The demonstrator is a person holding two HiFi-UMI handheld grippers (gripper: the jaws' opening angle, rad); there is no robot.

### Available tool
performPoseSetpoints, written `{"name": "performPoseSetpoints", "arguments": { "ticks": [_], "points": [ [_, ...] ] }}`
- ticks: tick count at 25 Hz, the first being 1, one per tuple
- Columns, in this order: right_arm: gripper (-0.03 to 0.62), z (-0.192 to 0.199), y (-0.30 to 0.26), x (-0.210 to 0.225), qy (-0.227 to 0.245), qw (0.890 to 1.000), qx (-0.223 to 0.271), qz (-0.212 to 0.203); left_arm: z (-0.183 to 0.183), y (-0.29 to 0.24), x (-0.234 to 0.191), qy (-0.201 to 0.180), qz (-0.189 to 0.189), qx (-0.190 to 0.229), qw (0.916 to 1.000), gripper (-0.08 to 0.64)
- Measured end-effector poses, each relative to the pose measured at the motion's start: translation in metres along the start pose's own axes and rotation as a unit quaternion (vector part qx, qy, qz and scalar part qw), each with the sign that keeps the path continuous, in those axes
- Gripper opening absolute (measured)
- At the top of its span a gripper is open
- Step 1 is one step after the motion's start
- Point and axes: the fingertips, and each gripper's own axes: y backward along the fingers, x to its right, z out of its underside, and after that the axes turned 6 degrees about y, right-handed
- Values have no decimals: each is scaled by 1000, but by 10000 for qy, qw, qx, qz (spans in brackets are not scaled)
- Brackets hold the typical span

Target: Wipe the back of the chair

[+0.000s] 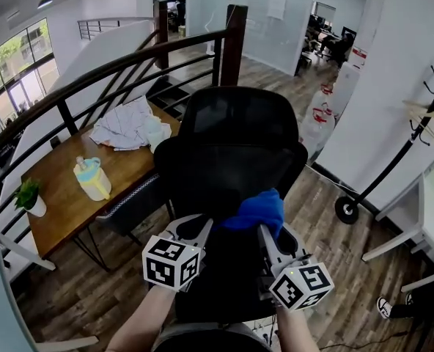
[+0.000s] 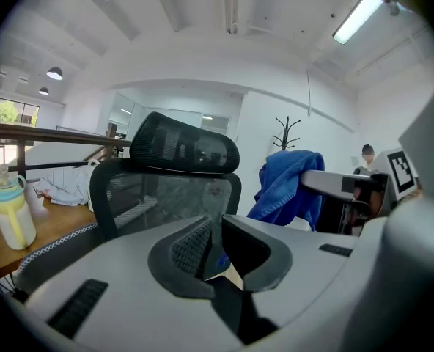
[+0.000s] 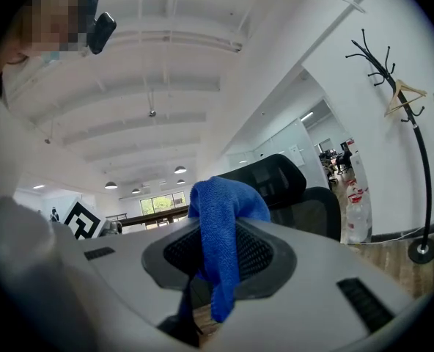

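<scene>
A black mesh office chair stands just in front of me, its backrest (image 1: 230, 169) and headrest (image 1: 233, 114) facing me. My right gripper (image 1: 267, 235) is shut on a blue cloth (image 1: 258, 210), which it holds against the lower middle of the backrest. In the right gripper view the blue cloth (image 3: 221, 204) hangs between the jaws of the right gripper (image 3: 221, 233), with the chair (image 3: 294, 185) beyond. My left gripper (image 1: 196, 229) is just left of the cloth, close to the backrest. In its own view the left gripper (image 2: 215, 222) has its jaws together and empty, facing the backrest (image 2: 166, 196), with the cloth (image 2: 287, 185) at right.
Left of the chair is a wooden table (image 1: 67, 196) with a yellow and blue bottle (image 1: 92, 180), a heap of white cloth (image 1: 129, 125) and a small potted plant (image 1: 30, 195). A dark railing (image 1: 92, 75) runs behind it. A coat rack (image 1: 415, 145) and a white desk (image 1: 433, 211) stand right.
</scene>
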Motion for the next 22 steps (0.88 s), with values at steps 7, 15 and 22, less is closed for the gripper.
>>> {"name": "performPoseSetpoints", "arguments": {
  "ticks": [7,15,22],
  "points": [
    [100,-11,-39,-11,72,9996,-13,-254,-14,-3,-27,81,-147,70,9998,54],
    [100,-27,-69,-15,202,9978,62,-628,-27,-3,-40,134,-394,265,9988,54],
    [101,-47,-105,-17,547,9918,80,-1150,-51,-7,-55,181,-788,585,9950,54]
  ]
}}
